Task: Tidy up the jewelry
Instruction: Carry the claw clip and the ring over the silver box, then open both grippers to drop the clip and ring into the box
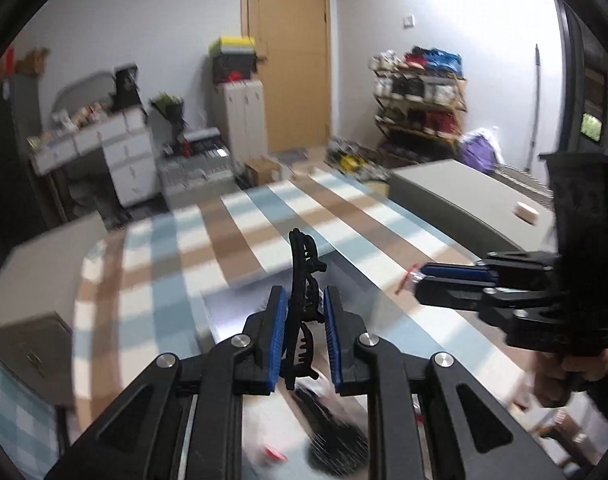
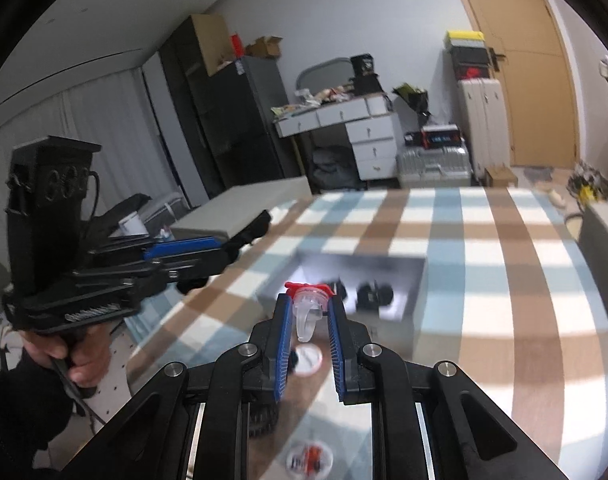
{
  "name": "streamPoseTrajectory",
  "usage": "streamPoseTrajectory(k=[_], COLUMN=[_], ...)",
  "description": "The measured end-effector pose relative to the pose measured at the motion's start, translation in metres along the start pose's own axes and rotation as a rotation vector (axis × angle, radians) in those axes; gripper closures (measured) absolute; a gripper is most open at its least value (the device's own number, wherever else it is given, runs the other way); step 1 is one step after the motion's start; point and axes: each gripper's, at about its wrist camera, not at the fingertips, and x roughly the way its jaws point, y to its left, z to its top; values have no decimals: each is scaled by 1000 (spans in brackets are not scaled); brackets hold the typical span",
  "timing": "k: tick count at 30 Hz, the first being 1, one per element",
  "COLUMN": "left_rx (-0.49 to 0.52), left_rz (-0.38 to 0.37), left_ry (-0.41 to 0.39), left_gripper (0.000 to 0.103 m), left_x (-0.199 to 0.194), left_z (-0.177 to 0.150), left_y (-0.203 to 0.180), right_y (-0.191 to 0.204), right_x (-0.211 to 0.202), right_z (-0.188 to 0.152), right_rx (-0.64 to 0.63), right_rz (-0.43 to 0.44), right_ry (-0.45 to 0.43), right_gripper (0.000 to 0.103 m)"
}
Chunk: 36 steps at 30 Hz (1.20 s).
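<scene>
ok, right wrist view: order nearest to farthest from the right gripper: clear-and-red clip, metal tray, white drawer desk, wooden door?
1. clear-and-red clip, held between the right gripper's fingers.
2. metal tray, just ahead on the checked cloth, dark items inside.
3. white drawer desk, across the room, centre-left.
4. wooden door, far right, in the back wall behind the desk.

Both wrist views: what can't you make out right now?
- Left wrist: items below the left claw, blurred and behind its fingers; it grips a black hair clip.
- Right wrist: dark pieces in the metal tray, blurred; the right claw holds a clear clip.
</scene>
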Motion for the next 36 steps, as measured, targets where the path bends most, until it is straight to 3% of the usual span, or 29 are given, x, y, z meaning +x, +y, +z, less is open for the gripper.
streamPoseTrajectory(k=[4,7,12,21,26,36], left_rx=[33,26,57,-38,-11,29], left_rz=[10,-62,-60,-227,-274,-231], left_ry=[-32,0,68,159,184,241], left_gripper=[89,89,89,89,89,89], left_x=[19,36,57,77,84,98], left_z=[4,4,2,-6,-7,-7], left_y=[8,17,24,33,27,24], right_y=[-6,-20,-47,-64,-70,-67], right_x=[22,46,87,119,127,133], right_z=[22,31,27,13,9,7], right_rx=[-28,-12,48,99,116,82], right_rz=[-22,-24,-20,-20,-28,-35], right_ry=[13,48,140,214,237,250], right_gripper=[86,86,86,86,86,83])
